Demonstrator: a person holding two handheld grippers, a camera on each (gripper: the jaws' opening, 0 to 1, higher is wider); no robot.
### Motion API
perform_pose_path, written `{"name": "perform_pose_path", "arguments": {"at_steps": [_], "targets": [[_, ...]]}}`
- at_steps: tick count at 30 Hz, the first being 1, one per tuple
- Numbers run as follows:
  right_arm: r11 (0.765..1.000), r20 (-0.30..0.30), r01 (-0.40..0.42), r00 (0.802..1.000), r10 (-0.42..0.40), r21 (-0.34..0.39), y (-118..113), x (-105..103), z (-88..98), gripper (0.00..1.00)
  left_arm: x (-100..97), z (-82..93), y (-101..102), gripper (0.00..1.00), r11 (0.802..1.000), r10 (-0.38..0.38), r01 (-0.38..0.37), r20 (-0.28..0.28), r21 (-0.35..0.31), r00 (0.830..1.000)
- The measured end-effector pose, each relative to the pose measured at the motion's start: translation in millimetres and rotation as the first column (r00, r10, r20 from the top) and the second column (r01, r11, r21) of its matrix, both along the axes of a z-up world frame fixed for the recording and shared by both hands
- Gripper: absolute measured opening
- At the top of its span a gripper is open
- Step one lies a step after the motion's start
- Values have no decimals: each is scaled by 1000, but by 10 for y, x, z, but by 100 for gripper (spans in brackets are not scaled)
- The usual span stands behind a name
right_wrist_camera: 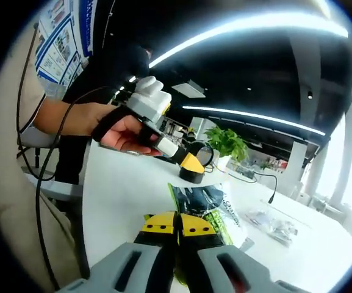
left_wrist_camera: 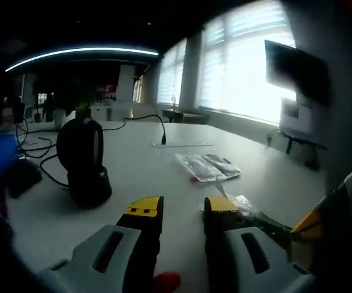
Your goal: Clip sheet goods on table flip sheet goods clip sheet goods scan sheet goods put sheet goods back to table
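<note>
A: On the white worktop (left_wrist_camera: 163, 177), seen from the left gripper view, the left gripper (left_wrist_camera: 182, 210) hovers with jaws parted and nothing between them. The black scanner (left_wrist_camera: 83, 160) stands to its left. A clear packet (left_wrist_camera: 207, 166) lies further off, and the green-printed sheet pack (left_wrist_camera: 249, 213) is just beside the right-hand jaw, with the right gripper (left_wrist_camera: 337, 207) coming in at that edge.

B: And in the right gripper view?

A: The right gripper (right_wrist_camera: 177, 227) has its jaws pinched together on the lower edge of the sheet pack (right_wrist_camera: 203, 207), holding it up off the worktop. The left gripper (right_wrist_camera: 185, 162) sits beyond it in the person's hand (right_wrist_camera: 124, 131).

B: Best approach?

A: I'd say keep the right's pinch firm and bring the open left jaws squarely onto a free edge before turning the pack toward the scanner.
</note>
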State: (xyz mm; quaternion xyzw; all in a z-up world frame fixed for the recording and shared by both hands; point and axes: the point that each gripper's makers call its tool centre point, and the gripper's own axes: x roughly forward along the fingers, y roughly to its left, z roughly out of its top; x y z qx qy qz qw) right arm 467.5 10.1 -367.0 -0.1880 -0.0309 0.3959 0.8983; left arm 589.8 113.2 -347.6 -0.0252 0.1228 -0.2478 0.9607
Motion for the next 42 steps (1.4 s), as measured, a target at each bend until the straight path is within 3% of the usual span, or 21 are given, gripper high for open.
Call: {"name": "perform_pose_path", "arguments": {"at_steps": [8, 10, 11, 16, 26, 27, 28, 31, 39, 42], "targets": [[999, -5, 15, 1000, -15, 30, 7, 16, 51, 0, -84, 15, 123, 18, 999, -8, 5, 88, 37, 996], [999, -5, 21, 1000, -21, 36, 4, 22, 65, 0, -120, -5, 131, 18, 999, -7, 9, 55, -39, 998], [999, -3, 26, 1000, -26, 38, 0, 26, 75, 0, -132, -20, 139, 18, 999, -13, 15, 52, -47, 999], [996, -8, 54, 999, -54, 71, -50, 47, 143, 0, -141, -111, 248, 18, 1000, 8, -9, 113, 16, 994], [986, -20, 109, 994, -107, 123, -156, 77, 257, 0, -215, -425, 264, 17, 999, 11, -6, 81, -53, 997], [985, -15, 119, 993, -118, 128, -181, 76, 284, 0, -225, -421, 273, 17, 1000, 4, -4, 82, -4, 997], [982, -13, 126, 992, -126, 138, -207, 74, 311, 0, -221, -318, 237, 17, 1000, -6, 8, 137, -18, 991], [974, -16, 151, 988, -151, 168, -285, 100, 363, 0, -266, -358, 186, 17, 1000, -23, 23, 122, 8, 992], [943, -54, 229, 973, -222, 241, -483, 154, 449, 0, -288, -261, 130, 17, 999, -50, 48, 170, 21, 984], [928, -64, 251, 968, -243, 275, -555, 162, 499, 0, -300, -272, 122, 17, 997, -60, 50, 195, 55, 979]]}}
